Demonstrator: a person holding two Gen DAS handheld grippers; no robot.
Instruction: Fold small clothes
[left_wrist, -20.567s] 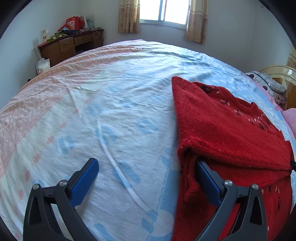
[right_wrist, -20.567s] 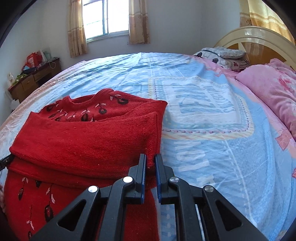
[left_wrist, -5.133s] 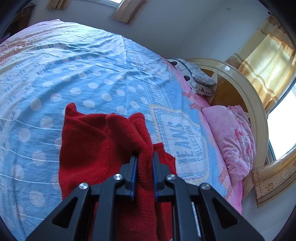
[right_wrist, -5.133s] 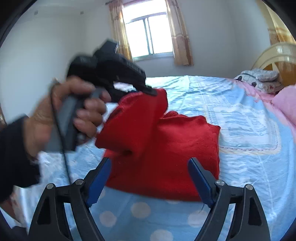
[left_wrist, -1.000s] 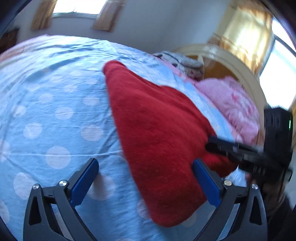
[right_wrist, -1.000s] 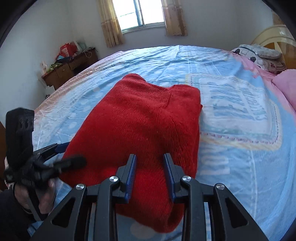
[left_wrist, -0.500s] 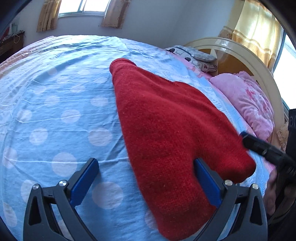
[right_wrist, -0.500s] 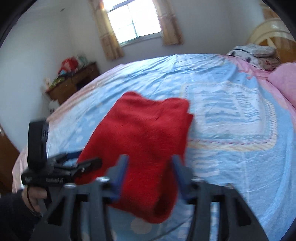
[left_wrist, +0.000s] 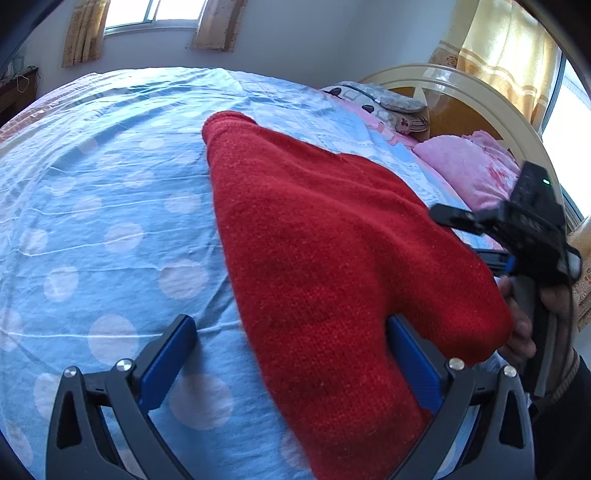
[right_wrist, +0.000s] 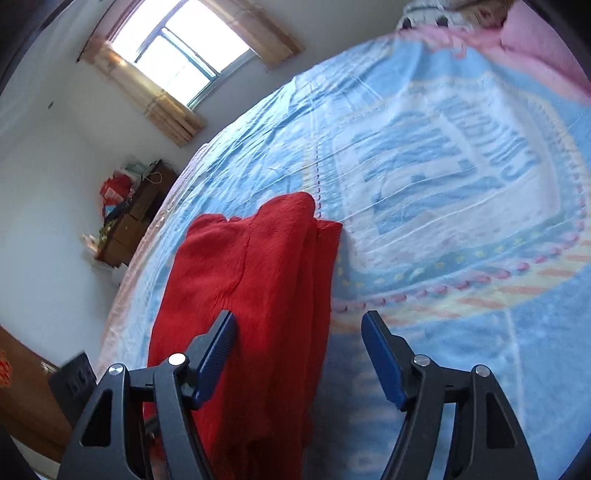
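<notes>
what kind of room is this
A bedroom in a home, most likely. A wide bed with a blue printed sheet fills both views, with pink bedding against a curved headboard. A curtained window and a cluttered wooden dresser stand by the far wall.

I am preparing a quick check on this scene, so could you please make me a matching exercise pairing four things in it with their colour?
Things:
1. sweater
2. pillow
3. desk
4. gripper pads

Colours:
A. brown
B. dark blue
C. red
D. pink

Pairs: 1-C, 2-D, 3-A, 4-B
</notes>
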